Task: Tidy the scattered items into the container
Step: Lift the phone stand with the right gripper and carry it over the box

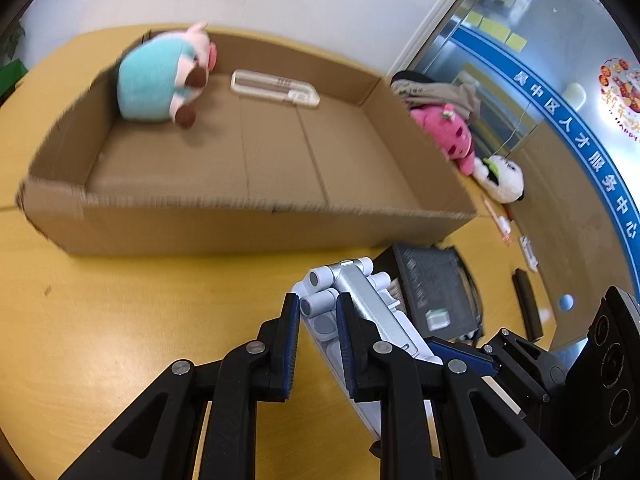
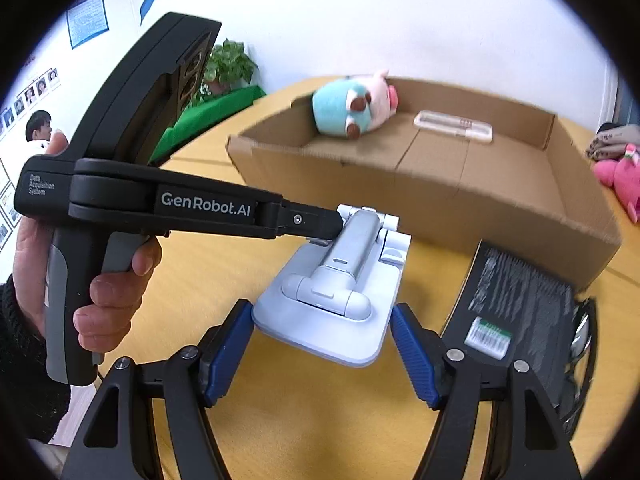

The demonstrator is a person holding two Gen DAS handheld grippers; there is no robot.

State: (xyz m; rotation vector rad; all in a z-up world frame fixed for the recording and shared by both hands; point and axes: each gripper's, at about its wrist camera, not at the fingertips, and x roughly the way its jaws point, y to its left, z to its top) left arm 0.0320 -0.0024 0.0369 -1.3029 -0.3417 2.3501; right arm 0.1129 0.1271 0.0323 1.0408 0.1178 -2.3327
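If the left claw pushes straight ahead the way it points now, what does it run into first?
Most likely the near wall of the cardboard box. The left claw is shut on the white folding stand, whose far end leads, so the stand would probably touch the wall first. Depth is hard to judge in this view.

Office, wall notices [image 2: 87, 19], staff photos [image 2: 36, 90], glass partition banner [image 1: 576, 136]

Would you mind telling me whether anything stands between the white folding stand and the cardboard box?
Nothing visible does. The white folding stand sits before the cardboard box, with only bare table between; the box's near wall must be cleared.
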